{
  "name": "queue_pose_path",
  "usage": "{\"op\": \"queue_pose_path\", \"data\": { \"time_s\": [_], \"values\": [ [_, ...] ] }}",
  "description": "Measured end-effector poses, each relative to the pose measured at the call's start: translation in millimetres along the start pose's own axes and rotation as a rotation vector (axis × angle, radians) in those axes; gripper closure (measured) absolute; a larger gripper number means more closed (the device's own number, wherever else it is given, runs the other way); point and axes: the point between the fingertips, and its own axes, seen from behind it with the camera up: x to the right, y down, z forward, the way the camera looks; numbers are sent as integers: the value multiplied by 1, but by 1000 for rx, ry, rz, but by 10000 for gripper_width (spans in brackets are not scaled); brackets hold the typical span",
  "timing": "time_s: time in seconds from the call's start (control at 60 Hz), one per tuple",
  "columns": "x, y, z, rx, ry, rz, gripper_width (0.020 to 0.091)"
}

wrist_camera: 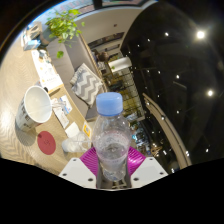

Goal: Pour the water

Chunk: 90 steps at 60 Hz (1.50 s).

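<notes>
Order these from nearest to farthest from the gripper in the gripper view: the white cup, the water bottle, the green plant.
1. Water bottle: between the fingers of the gripper, held.
2. White cup: ahead, left, on the table.
3. Green plant: far beyond the cup, at the table's far end.

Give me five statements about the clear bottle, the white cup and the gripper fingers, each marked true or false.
1. The clear plastic water bottle stands between the gripper fingers. True.
2. Its light blue cap is off. False: the cap is on.
3. The white cup sits on the wooden table. True.
4. A green saucer lies by the cup. False: a flat red disc lies there.
5. The cup is between the fingers. False: it stands apart.
</notes>
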Motion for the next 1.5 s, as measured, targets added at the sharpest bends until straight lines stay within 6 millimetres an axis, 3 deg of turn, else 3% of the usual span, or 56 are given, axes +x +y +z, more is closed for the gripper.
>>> {"op": "queue_pose_path", "data": {
  "time_s": [0.117, 0.3, 0.483, 0.65, 0.833, 0.983, 1.083, 1.267, 1.5],
  "values": [
    [-13, -27, 5, 23, 65, -278, 767],
    [-36, -29, 15, -13, 102, -552, 769],
    [-51, -22, 18, -41, 76, -655, 768],
    [-51, -18, 18, -53, 53, -626, 767],
    [-33, -29, 12, -5, -7, -347, 765],
    [-11, -40, 3, 36, -126, 95, 768],
    [-8, -42, 6, 31, -236, 444, 768],
    [-47, -34, 21, -18, -502, 965, 768],
    [-119, -32, 31, 27, -677, 1024, 765]
  ]
}}
